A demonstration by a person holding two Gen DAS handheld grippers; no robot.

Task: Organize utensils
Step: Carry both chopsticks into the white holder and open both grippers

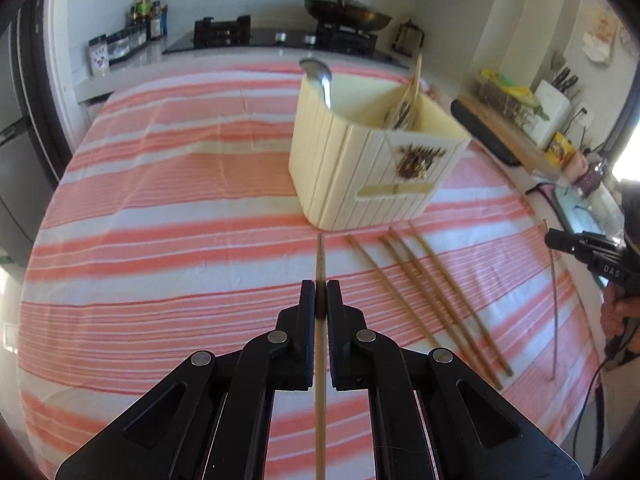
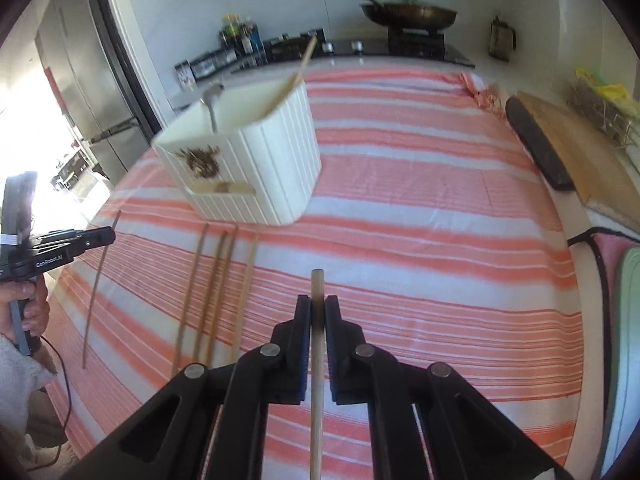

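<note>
**Colleague:** What have I got in the grippers right now?

**Me:** My left gripper is clamped on one chopstick, which runs straight along the line of the gripper and pokes out past its tips. My right gripper is clamped on a second chopstick the same way, blunt end forward. Both are off the striped cloth that covers the desk.

**Colleague:** And the rest of the utensils?

**Me:** Four loose chopsticks lie on the cloth side by side between my two grippers, towards the near edge, their far ends just short of the holder. From the right wrist view I see the same four.

**Colleague:** The holder itself?

**Me:** The cream ribbed utensil holder stands upright further back, around the middle of the desk. A metal spoon leans in one compartment; chopsticks stand tilted in the other. Beyond the far edge sits a stove with a lidded pan.
</note>
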